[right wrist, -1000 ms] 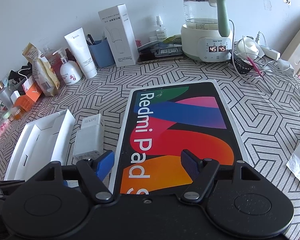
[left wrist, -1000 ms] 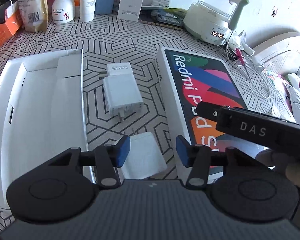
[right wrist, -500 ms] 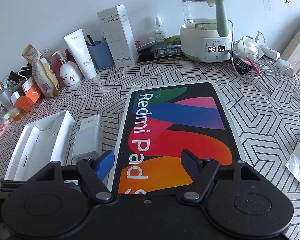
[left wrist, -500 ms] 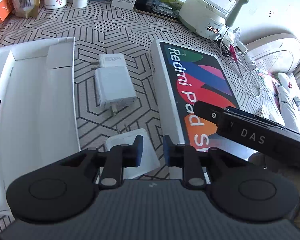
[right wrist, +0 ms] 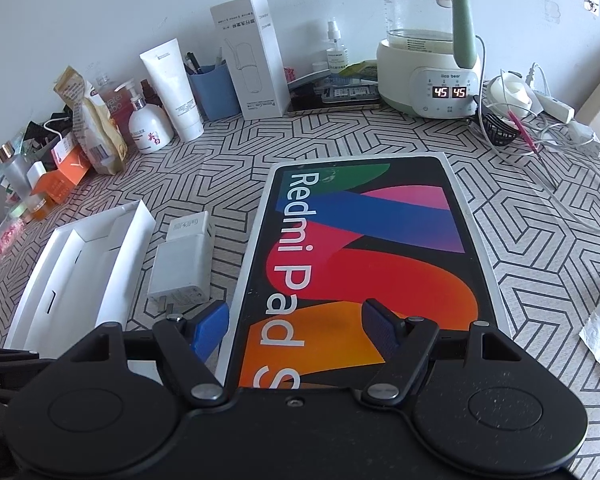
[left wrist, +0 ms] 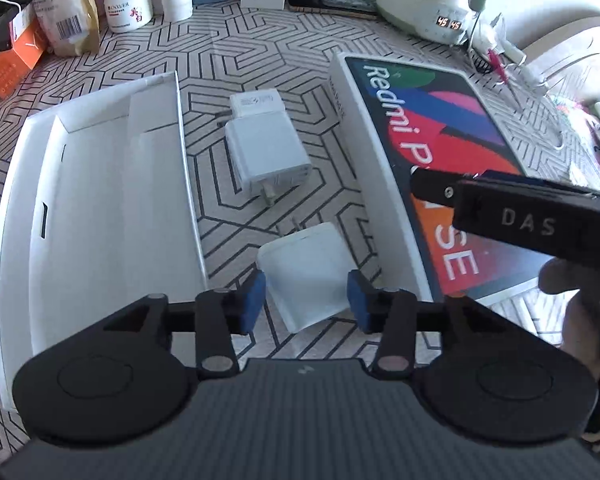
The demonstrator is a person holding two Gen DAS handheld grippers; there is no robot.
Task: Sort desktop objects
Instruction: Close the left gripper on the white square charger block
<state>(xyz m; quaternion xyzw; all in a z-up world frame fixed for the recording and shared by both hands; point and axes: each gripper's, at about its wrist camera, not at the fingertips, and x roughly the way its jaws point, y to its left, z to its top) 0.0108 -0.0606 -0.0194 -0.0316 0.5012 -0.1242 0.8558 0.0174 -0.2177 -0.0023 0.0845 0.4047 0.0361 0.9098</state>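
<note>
Flanking rounded matte-white charger [left wrist: 306, 276], left hand-held gripper [left wrist: 306, 303]

A kettle [right wrist: 428, 36] is showing 45 on its display, sitting beside tangled cables [right wrist: 560, 148]; a lotion bottle [right wrist: 150, 122] and tube [right wrist: 174, 88] are standing along the wall.

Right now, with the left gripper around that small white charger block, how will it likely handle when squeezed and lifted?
The small white charger block looks rigid and boxy, so probably firm under the left gripper. Its smooth, glossy shell may slip. Lying flat, it seems unlikely to roll.
</note>
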